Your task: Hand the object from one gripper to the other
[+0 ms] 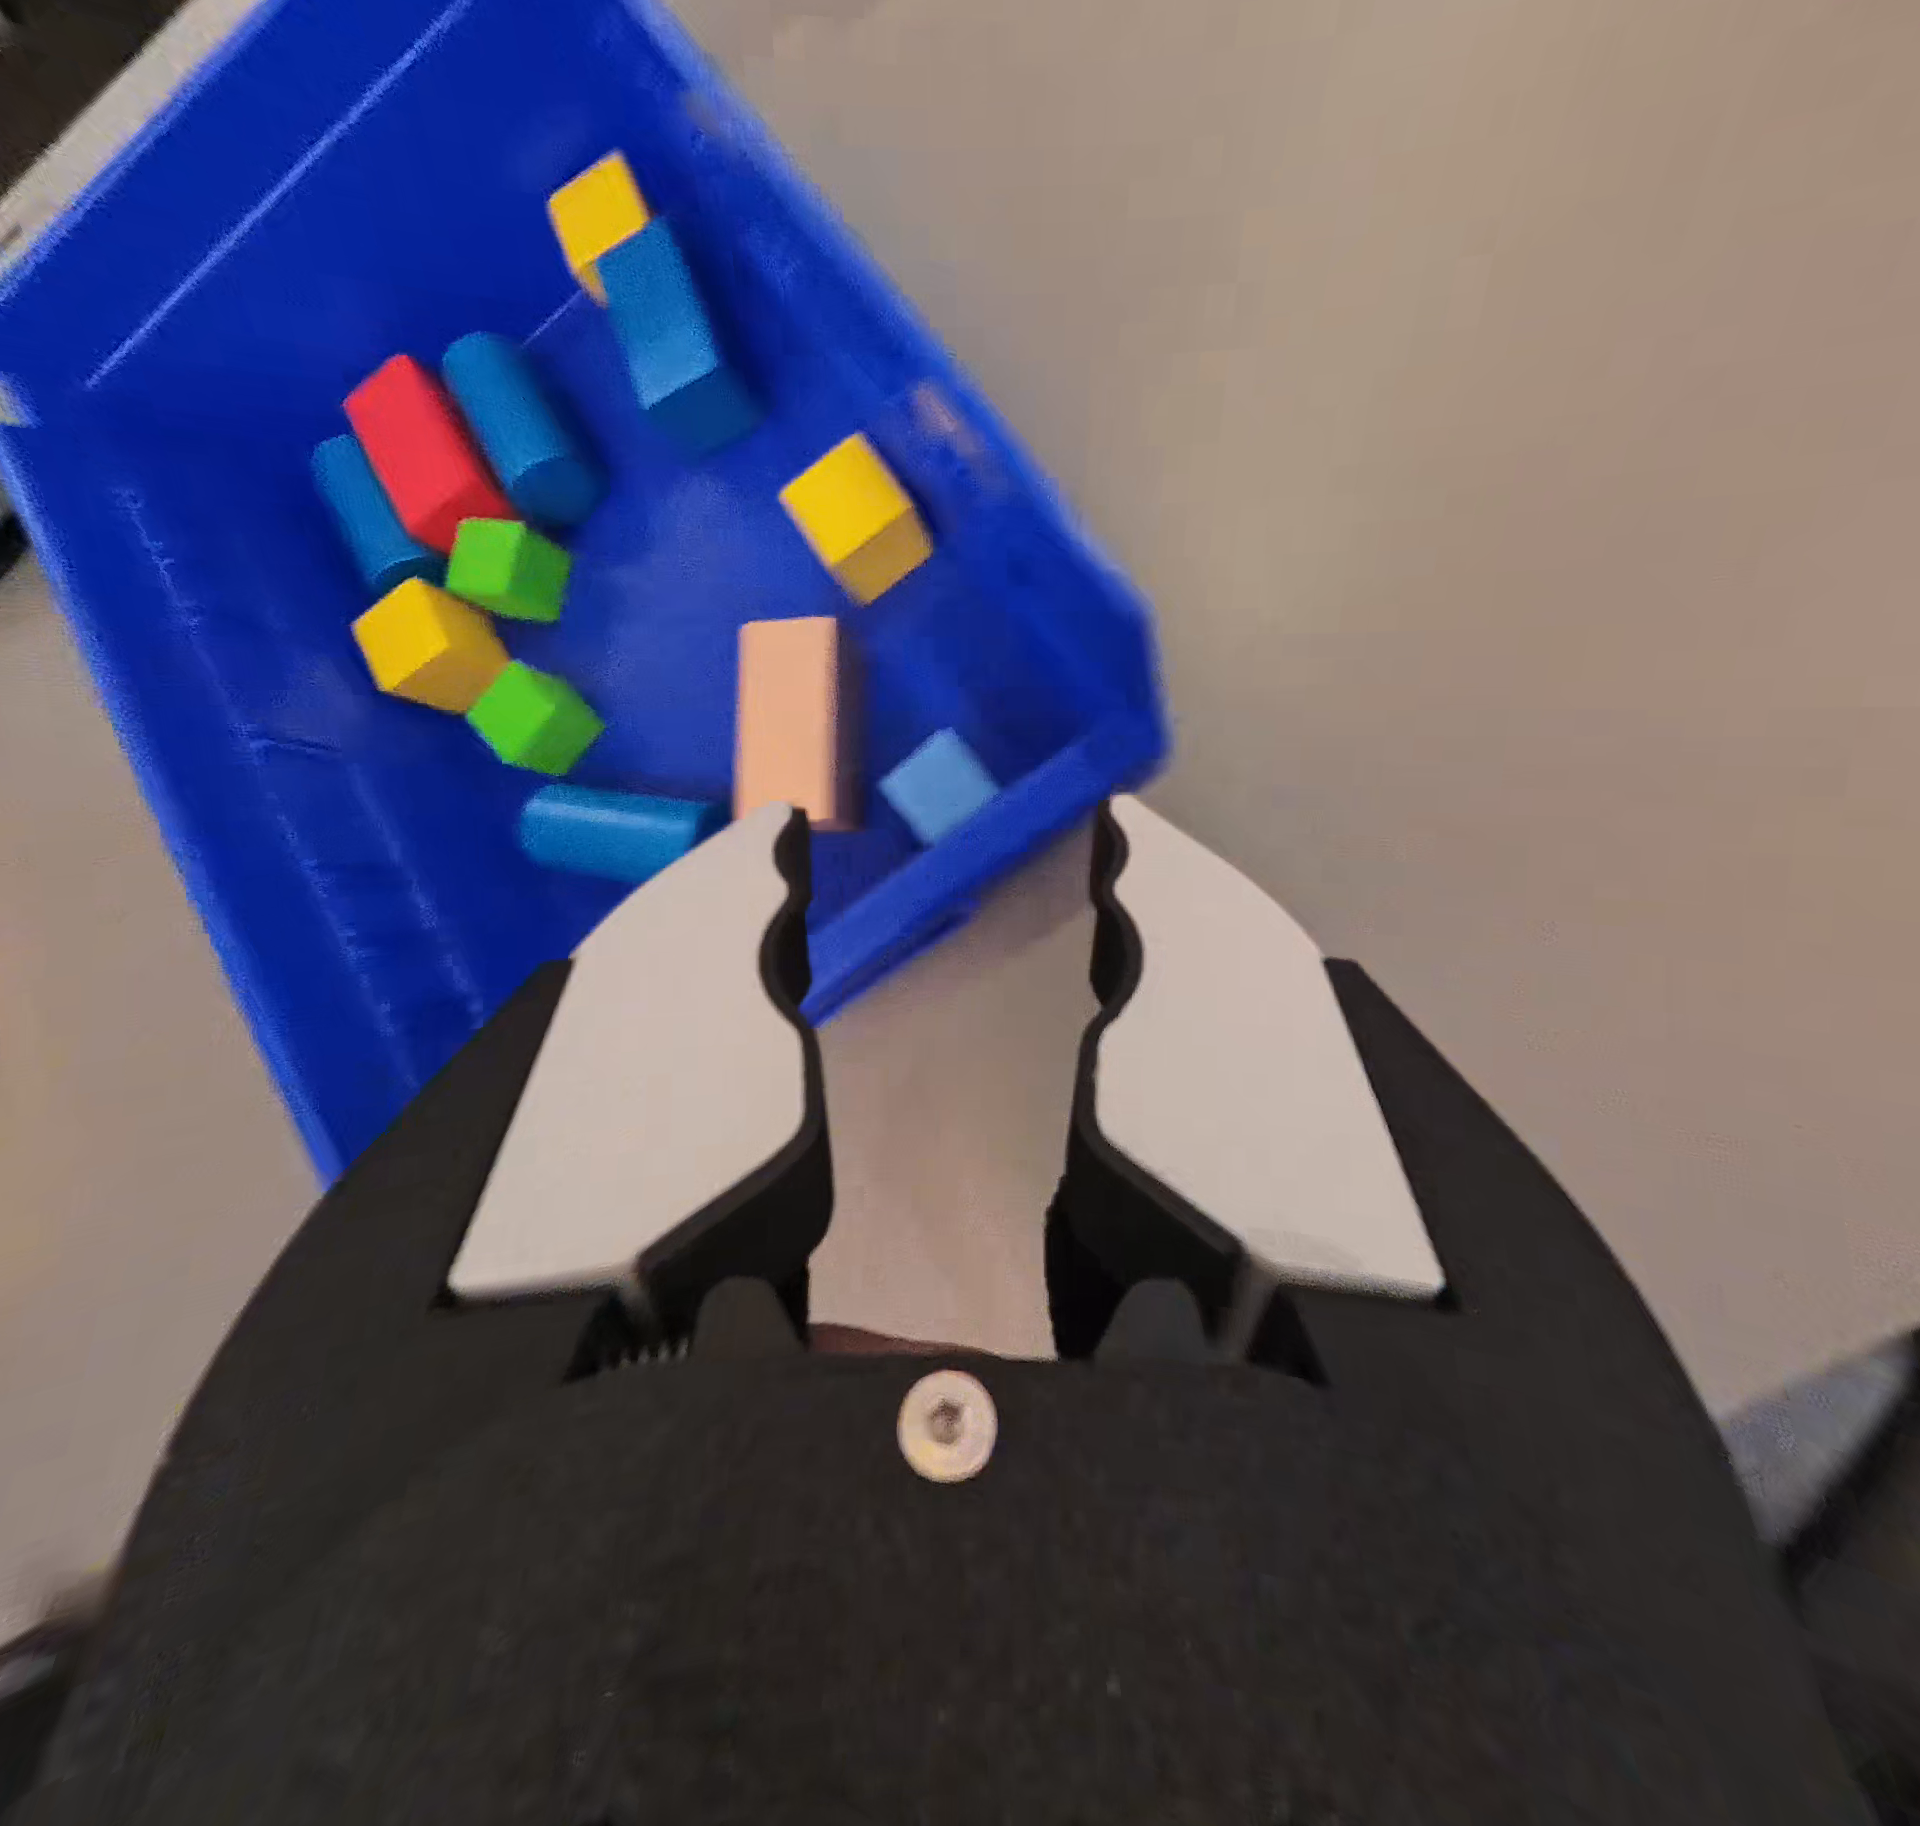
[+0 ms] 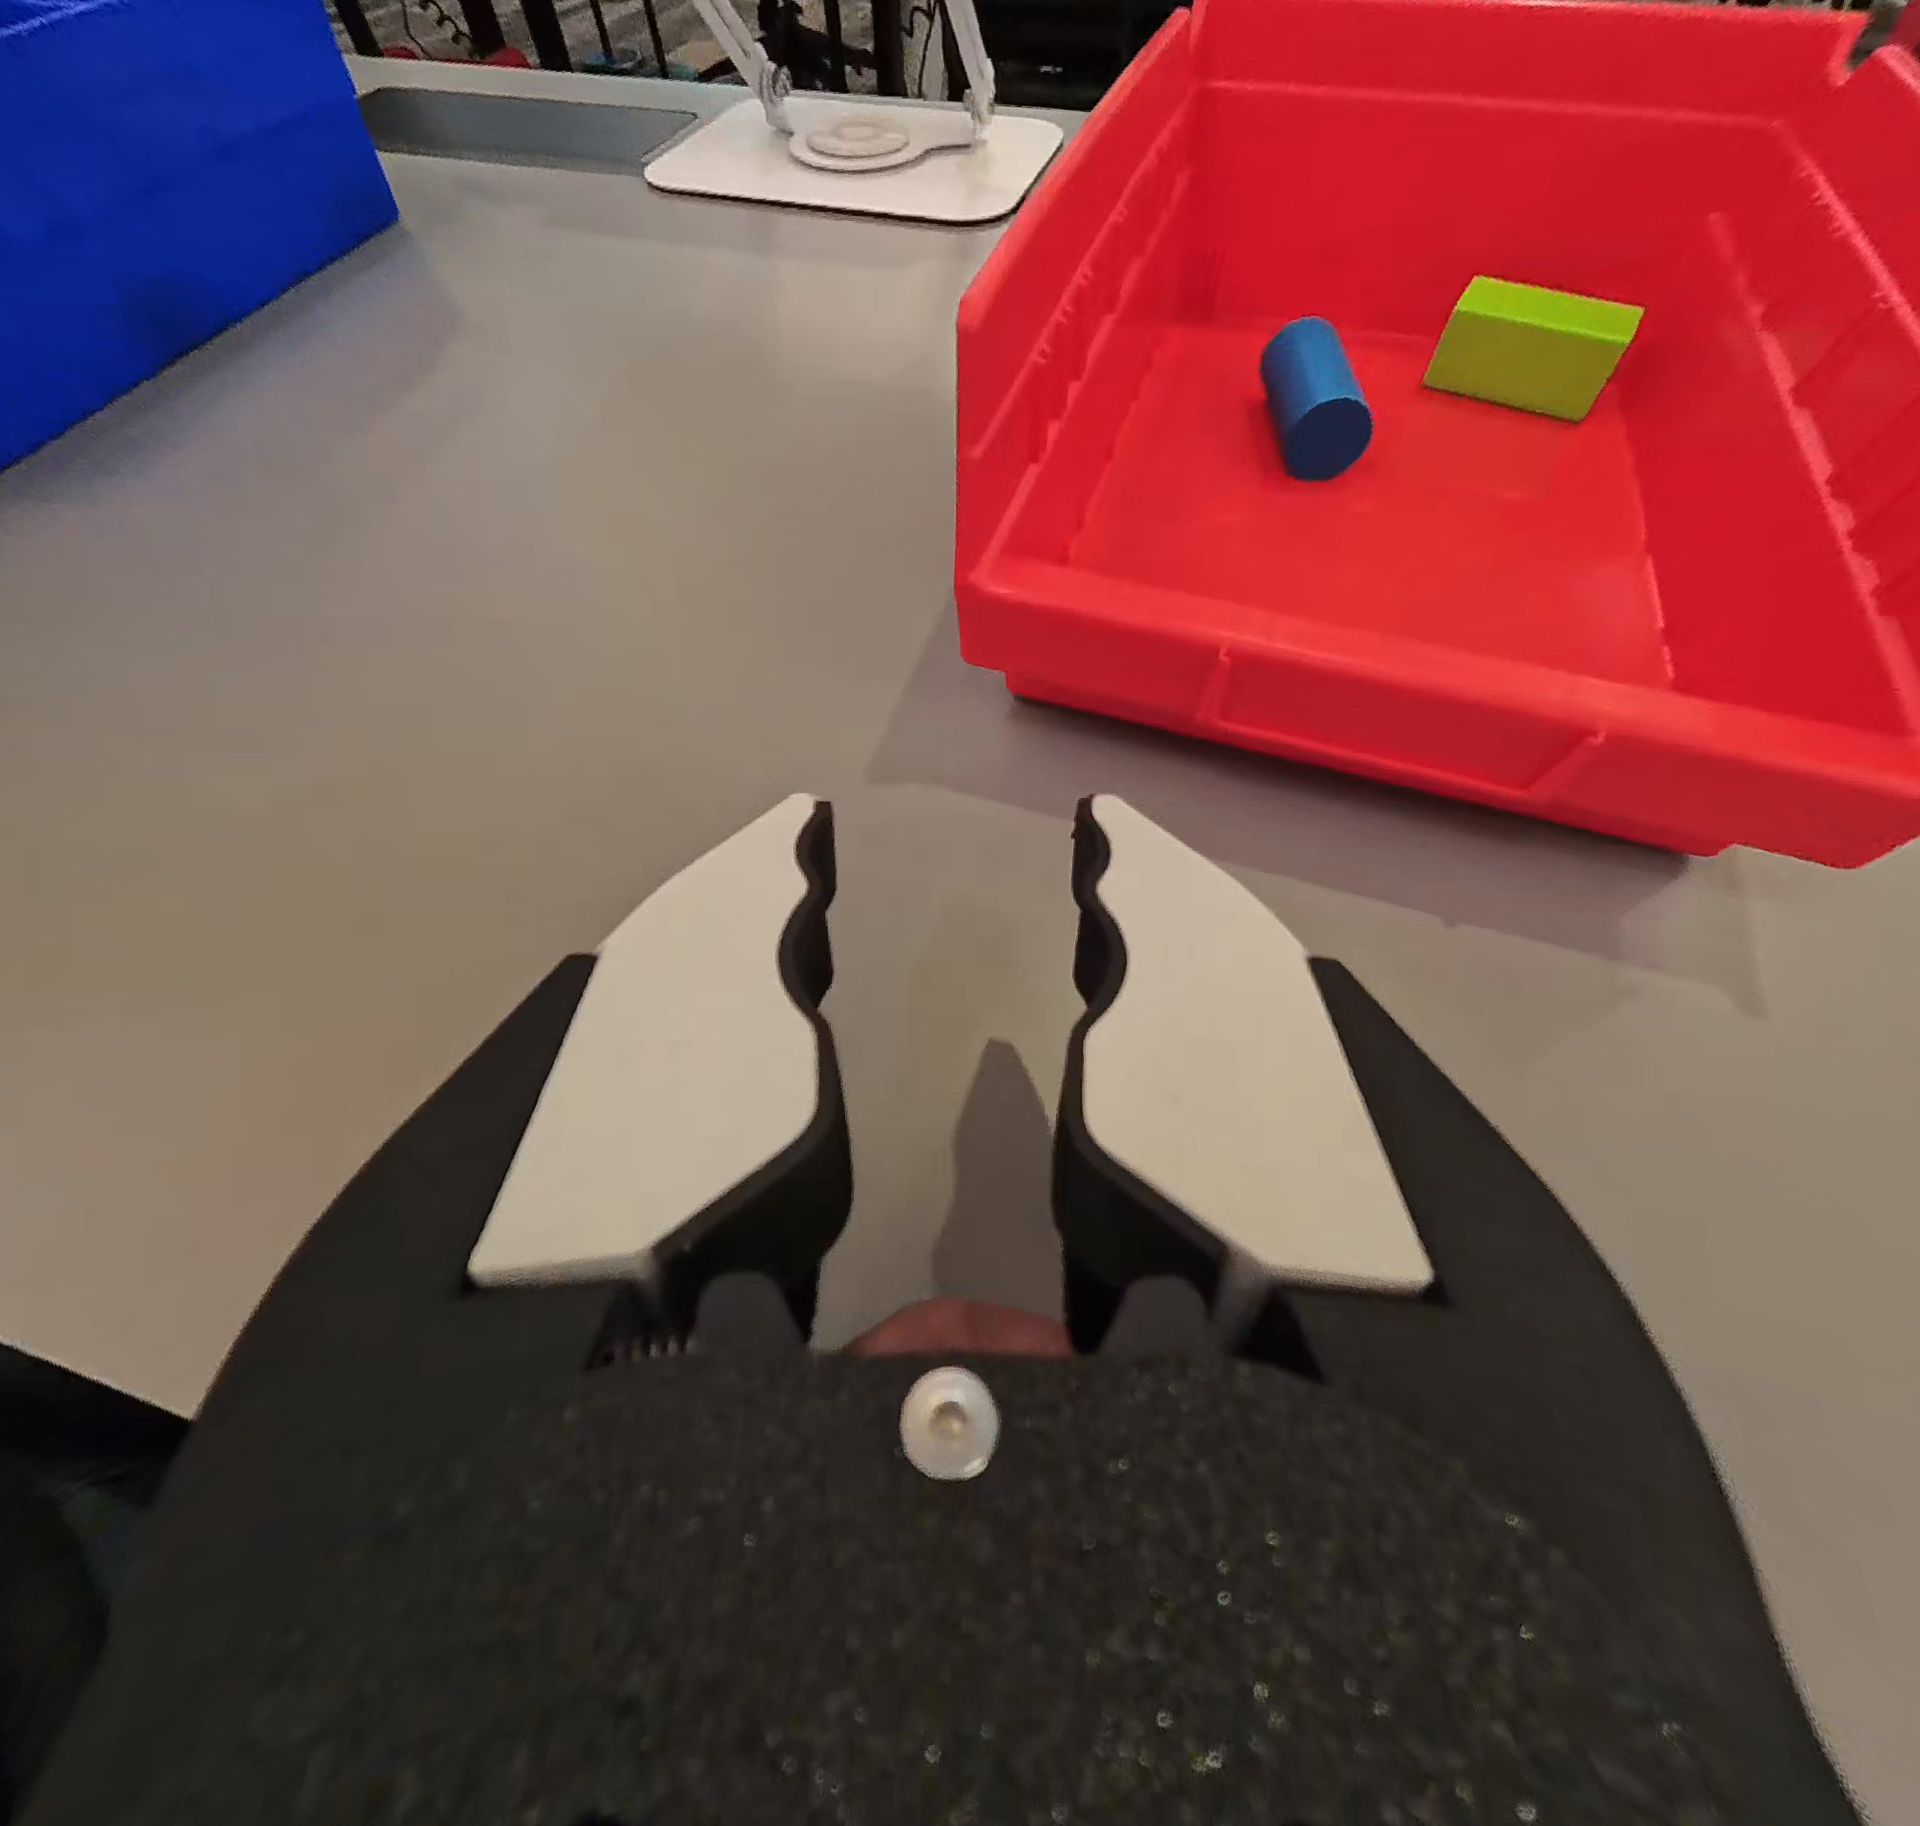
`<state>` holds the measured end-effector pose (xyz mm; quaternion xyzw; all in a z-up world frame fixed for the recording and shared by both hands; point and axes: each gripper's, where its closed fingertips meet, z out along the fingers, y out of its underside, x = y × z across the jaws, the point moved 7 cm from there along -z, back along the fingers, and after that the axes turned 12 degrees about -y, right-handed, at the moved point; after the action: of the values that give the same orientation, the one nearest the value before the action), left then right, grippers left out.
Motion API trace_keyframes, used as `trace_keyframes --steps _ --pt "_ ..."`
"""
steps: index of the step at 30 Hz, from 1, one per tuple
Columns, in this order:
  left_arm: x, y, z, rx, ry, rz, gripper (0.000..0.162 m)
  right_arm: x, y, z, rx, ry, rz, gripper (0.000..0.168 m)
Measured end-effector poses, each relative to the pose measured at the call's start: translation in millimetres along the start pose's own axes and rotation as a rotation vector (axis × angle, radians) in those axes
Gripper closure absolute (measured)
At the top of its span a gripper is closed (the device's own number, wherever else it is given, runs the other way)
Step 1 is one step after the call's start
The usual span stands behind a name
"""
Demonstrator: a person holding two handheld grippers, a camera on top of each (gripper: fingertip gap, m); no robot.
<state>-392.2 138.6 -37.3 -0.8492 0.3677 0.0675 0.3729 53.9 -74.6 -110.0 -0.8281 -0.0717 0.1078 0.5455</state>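
**A:** My left fingers [image 1: 800,841] are spread apart with nothing between them; through the gap I see only the near corner of the blue bin [image 1: 977,872] and bare table [image 1: 1455,426]. They touch nothing.

**B:** Why hold the left gripper [image 1: 945,826] up there?

**A:** I judge it is placed to pick: it looks down into the bin, tips over the near wall. Closest ahead lies a tan block [image 1: 795,722], with a light blue block [image 1: 935,784] just beside it and a blue cylinder [image 1: 613,829] on the other side. Farther in are yellow, green and red blocks in a loose pile. The picture is smeared, so I won't say which one I'm lined up on.

**B:** So the object to hand over?

**A:** Not yet chosen; it sits in that bin. Neither gripper has it.

**B:** And the other view?

**A:** My right fingers [image 2: 1153,945] are also parted and empty, above open table, near nothing. The right gripper [image 2: 951,815] seems to wait in the middle for the pass, between the blue bin at the left and the red bin [image 2: 1351,716] at the right. The red bin holds a blue cylinder [image 2: 1314,410] on its side and a green block [image 2: 1527,358], apart from each other; I take it as the drop-off.
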Motion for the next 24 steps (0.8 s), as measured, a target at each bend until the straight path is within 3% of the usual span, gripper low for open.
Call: trace_keyframes --steps 4,11,12,13,24 --pt "-27.2 -4.8 47.8 -0.143 0.174 -0.049 0.114 -4.8 1.9 1.8 -0.020 -0.035 -0.001 0.125" --pt "-28.2 -0.3 114.9 -0.397 0.209 0.021 0.108 -7.4 2.7 2.6 -0.026 -0.057 0.001 0.125" --pt "-31.5 -1.4 120.2 -0.410 0.196 -0.010 0.117 -7.3 2.0 2.1 -0.020 -0.059 0.004 0.125" --pt "-34.5 -1.3 124.0 -0.424 0.184 -0.027 0.131 -7.0 1.9 1.9 -0.018 -0.058 0.004 0.125" --pt "-46.7 -0.3 119.9 -0.371 0.171 -0.105 0.131 -13.4 1.0 3.4 -0.028 -0.063 -0.036 0.126"
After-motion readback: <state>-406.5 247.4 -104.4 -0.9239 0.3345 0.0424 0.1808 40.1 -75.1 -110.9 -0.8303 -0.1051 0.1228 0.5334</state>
